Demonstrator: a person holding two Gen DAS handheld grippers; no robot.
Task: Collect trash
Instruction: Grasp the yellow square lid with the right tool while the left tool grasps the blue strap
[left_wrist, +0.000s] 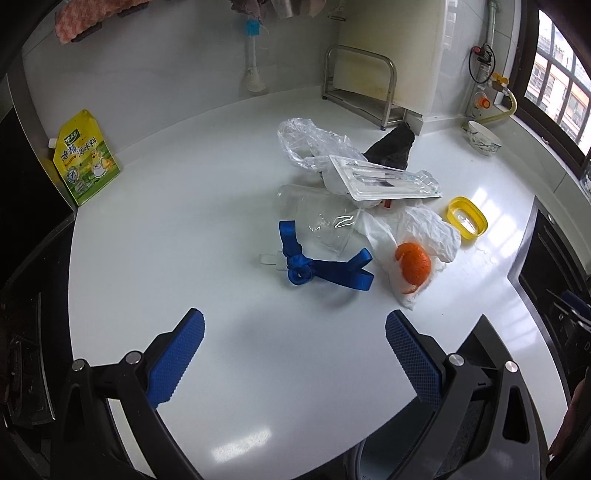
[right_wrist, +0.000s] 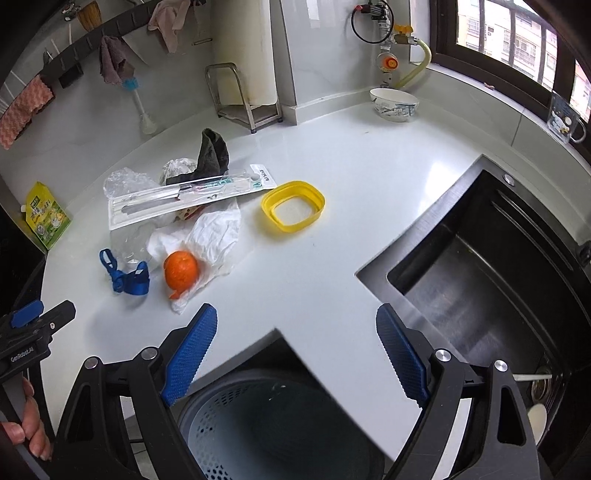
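A pile of trash lies on the white counter (left_wrist: 184, 229): a knotted blue strap (left_wrist: 317, 267), orange peel (left_wrist: 413, 266) on a crumpled white tissue (left_wrist: 424, 229), a clear plastic cup (left_wrist: 317, 218) on its side, a clear blister pack (left_wrist: 384, 181), a clear plastic bag (left_wrist: 310, 142), a dark cloth (left_wrist: 391, 147) and a yellow plastic ring (left_wrist: 466, 218). My left gripper (left_wrist: 295, 332) is open and empty, short of the strap. My right gripper (right_wrist: 295, 328) is open and empty over the counter edge, above a grey perforated bin (right_wrist: 273, 424). The peel (right_wrist: 181, 273), strap (right_wrist: 125, 277) and ring (right_wrist: 293, 206) lie ahead-left of it.
A yellow-green seasoning pouch (left_wrist: 86, 158) leans at the left wall. A metal rack (left_wrist: 362, 85) and a bowl (right_wrist: 394, 105) stand at the back. A dark sink (right_wrist: 491, 266) opens to the right. The left gripper (right_wrist: 33, 328) shows at the right view's left edge.
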